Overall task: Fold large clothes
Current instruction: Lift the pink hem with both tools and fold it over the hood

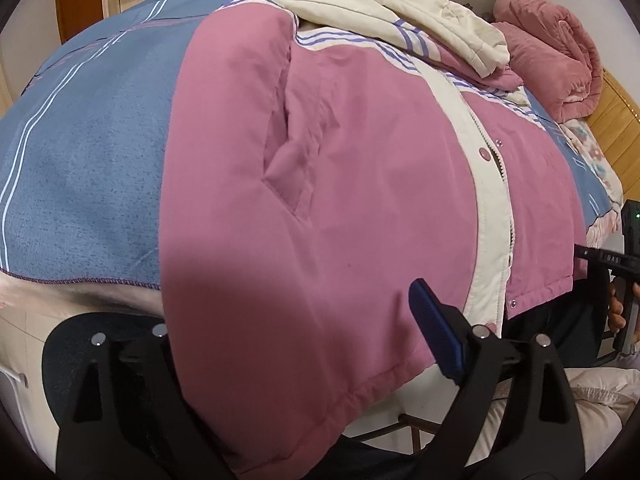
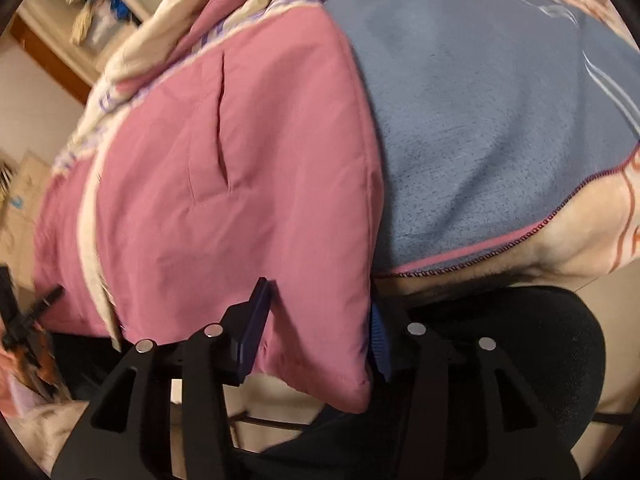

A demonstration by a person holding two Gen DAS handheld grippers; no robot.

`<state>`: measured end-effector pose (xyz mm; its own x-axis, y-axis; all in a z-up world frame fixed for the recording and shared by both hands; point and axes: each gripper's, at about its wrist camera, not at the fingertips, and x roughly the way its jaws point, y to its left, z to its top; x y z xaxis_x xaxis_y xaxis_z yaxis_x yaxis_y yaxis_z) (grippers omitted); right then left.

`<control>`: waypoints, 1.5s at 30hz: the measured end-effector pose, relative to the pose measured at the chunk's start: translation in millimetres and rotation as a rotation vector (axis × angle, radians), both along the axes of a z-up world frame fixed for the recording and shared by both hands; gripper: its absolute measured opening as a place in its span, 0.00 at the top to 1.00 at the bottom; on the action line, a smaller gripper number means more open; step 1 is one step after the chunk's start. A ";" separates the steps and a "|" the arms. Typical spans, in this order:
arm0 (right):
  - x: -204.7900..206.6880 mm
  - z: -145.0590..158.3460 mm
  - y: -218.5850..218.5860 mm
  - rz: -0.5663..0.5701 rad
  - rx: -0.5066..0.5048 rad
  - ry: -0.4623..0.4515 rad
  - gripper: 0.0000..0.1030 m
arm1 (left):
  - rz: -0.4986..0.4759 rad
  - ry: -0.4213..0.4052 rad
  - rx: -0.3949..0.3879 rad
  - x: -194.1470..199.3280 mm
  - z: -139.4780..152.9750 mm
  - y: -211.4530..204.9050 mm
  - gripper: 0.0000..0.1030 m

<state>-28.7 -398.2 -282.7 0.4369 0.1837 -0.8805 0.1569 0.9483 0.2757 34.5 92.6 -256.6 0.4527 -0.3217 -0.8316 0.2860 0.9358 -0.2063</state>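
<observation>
Left tool [image 1: 288,312] points down at the near hem of the pink jacket [image 1: 360,160]. Its jaws stand wide apart. One blue pad [image 1: 436,332] shows above the fabric beside the cream front placket [image 1: 492,184]; the other finger is hidden behind the jacket's side edge. The hem corner lies between the fingers, and no squeeze on the fabric is visible: the tool reads as released.

Right tool [image 2: 320,300] straddles the opposite hem corner of the same jacket. The corner hangs down past the edge of the bed and fills the gap between the two blue pads [image 2: 256,328]. The fabric lies against both pads, with the far pad partly covered by it. Whether the pads clamp the fabric or only rest beside it cannot be determined; this view is also slightly blurred.

The jacket lies front side up and spread flat on a blue blanket [image 1: 92,140] that covers the bed. Its hem is toward the tools and its cream hood [image 1: 400,12] is at the far end. A slanted pocket [image 1: 288,176] shows on each front panel. The placket carries pink snaps and a zip, partly open near the middle.

A rolled pink quilt [image 1: 556,52] sits beyond the hood, near the wooden headboard [image 1: 624,120].
</observation>
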 end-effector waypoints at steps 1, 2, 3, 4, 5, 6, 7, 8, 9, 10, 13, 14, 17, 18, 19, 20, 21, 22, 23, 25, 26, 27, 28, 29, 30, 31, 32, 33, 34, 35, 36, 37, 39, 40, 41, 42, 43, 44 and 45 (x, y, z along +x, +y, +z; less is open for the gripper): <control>0.9 -2.8 6.5 0.022 -0.024 0.005 0.38 | -0.002 0.002 -0.002 0.3 -1.0 0.9 0.09; 2.3 -7.2 13.9 0.037 -0.046 0.012 0.38 | 0.000 0.006 -0.003 1.0 -2.7 0.2 0.09; 3.2 -10.7 17.3 0.040 -0.038 0.018 0.38 | -0.001 0.009 -0.004 1.4 -4.1 -0.7 0.10; 3.4 -12.7 20.7 0.042 -0.019 0.012 0.48 | -0.003 0.009 -0.006 1.0 -4.4 -1.9 0.11; 2.7 -11.2 22.4 0.043 -0.023 0.004 0.59 | -0.013 0.005 -0.019 -0.4 -1.7 -2.5 0.27; 2.1 -6.8 24.8 0.065 -0.028 -0.001 0.66 | -0.023 0.004 -0.037 -1.2 1.7 -2.4 0.38; 1.5 -1.5 24.9 0.085 -0.015 -0.006 0.79 | -0.032 0.003 -0.074 -1.3 8.1 0.2 0.58; 0.4 7.4 21.5 0.118 0.042 -0.018 0.86 | -0.037 0.006 -0.113 -0.8 13.5 3.3 0.72; 1.2 14.1 17.5 0.143 0.098 -0.039 0.87 | -0.044 0.008 -0.165 0.2 20.4 8.4 0.76; 0.8 22.7 14.3 0.167 0.159 -0.070 0.89 | -0.056 0.006 -0.220 1.5 27.4 12.7 0.80; 7.3 58.6 10.2 0.258 0.326 -0.202 0.89 | -0.136 -0.046 -0.366 5.3 58.5 16.0 0.81; 12.0 71.8 12.1 0.289 0.357 -0.251 0.89 | -0.175 -0.080 -0.404 8.6 73.6 12.0 0.81; 42.3 121.5 17.0 0.361 0.464 -0.419 0.89 | -0.268 -0.169 -0.490 29.8 117.3 -2.7 0.81; 55.1 133.5 18.8 0.366 0.466 -0.451 0.89 | -0.286 -0.196 -0.510 39.1 131.0 -8.2 0.81; 71.1 145.0 20.3 0.368 0.463 -0.481 0.89 | -0.302 -0.227 -0.536 52.5 147.7 -12.1 0.81; 82.9 152.9 17.4 0.362 0.461 -0.503 0.89 | -0.303 -0.248 -0.554 63.5 159.1 -16.8 0.81; 108.4 165.0 13.9 0.332 0.456 -0.535 0.89 | -0.292 -0.273 -0.575 82.1 174.6 -19.1 0.81; 122.1 170.2 9.2 0.307 0.459 -0.547 0.90 | -0.279 -0.291 -0.578 97.3 184.3 -23.1 0.81; 148.6 179.0 0.3 0.255 0.468 -0.569 0.90 | -0.244 -0.321 -0.569 121.9 199.3 -25.6 0.81; 186.7 189.1 -15.9 0.142 0.471 -0.605 0.90 | -0.153 -0.337 -0.556 164.1 214.8 -26.3 0.81; 208.0 193.2 -26.7 0.072 0.469 -0.620 0.90 | -0.086 -0.312 -0.559 194.8 219.4 -24.9 0.81; 230.3 197.1 -41.4 -0.009 0.463 -0.627 0.90 | -0.026 -0.273 -0.563 225.2 220.0 -22.8 0.81; 247.8 198.1 -52.0 -0.070 0.462 -0.629 0.90 | 0.030 -0.237 -0.562 254.2 217.5 -20.5 0.81; 268.5 197.2 -67.7 -0.141 0.451 -0.630 0.90 | 0.066 -0.215 -0.555 275.3 213.1 -18.6 0.81; 280.4 194.7 -77.1 -0.177 0.437 -0.624 0.90 | 0.101 -0.191 -0.526 301.7 205.0 -19.4 0.81; 297.5 187.7 -89.3 -0.227 0.422 -0.604 0.90 | 0.125 -0.174 -0.502 317.8 197.8 -15.4 0.80; 313.9 176.3 -99.5 -0.264 0.411 -0.568 0.89 | 0.159 -0.142 -0.463 340.8 184.2 -12.3 0.80; 322.9 164.2 -105.8 -0.283 0.407 -0.535 0.89 | 0.187 -0.112 -0.435 357.6 169.7 -11.1 0.80; 332.8 151.4 -113.4 -0.296 0.408 -0.492 0.88 | 0.214 -0.080 -0.418 373.6 155.0 -9.7 0.79; 345.9 137.2 -118.2 -0.308 0.412 -0.447 0.86 | 0.243 -0.031 -0.407 390.6 134.4 -6.3 0.77; 352.1 121.1 -127.5 -0.318 0.432 -0.403 0.86 | 0.272 0.034 -0.413 405.1 112.5 -0.7 0.77; 360.2 106.5 -131.8 -0.328 0.475 -0.378 0.85 | 0.290 0.082 -0.434 414.6 98.4 8.1 0.73; 368.9 75.4 -147.3 -0.330 0.616 -0.341 0.82 | 0.327 0.173 -0.577 425.2 62.7 30.9 0.71; 370.5 59.6 -159.4 -0.335 0.706 -0.325 0.81 | 0.341 0.201 -0.674 429.7 49.9 44.2 0.71; 369.0 49.4 -167.7 -0.345 0.779 -0.322 0.81 | 0.370 0.238 -0.822 431.0 34.8 63.0 0.71; 368.6 45.4 -173.3 -0.356 0.831 -0.324 0.81 | 0.393 0.260 -0.908 430.4 26.2 74.7 0.71; 365.6 40.7 -181.3 -0.365 0.878 -0.328 0.80 | 0.409 0.275 -0.967 430.6 21.3 85.1 0.70; 362.8 39.3 -186.9 -0.368 0.906 -0.336 0.76 | 0.418 0.275 -1.005 430.2 21.6 96.4 0.69; 355.7 42.2 -184.8 -0.371 0.904 -0.347 0.71 | 0.416 0.265 -1.014 428.4 24.8 101.1 0.69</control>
<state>327.0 -583.1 -240.5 0.8041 0.5156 -0.2960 0.1733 0.2729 0.9463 462.9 193.7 -231.8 0.5301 -0.7687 -0.3580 -0.1748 0.3141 -0.9332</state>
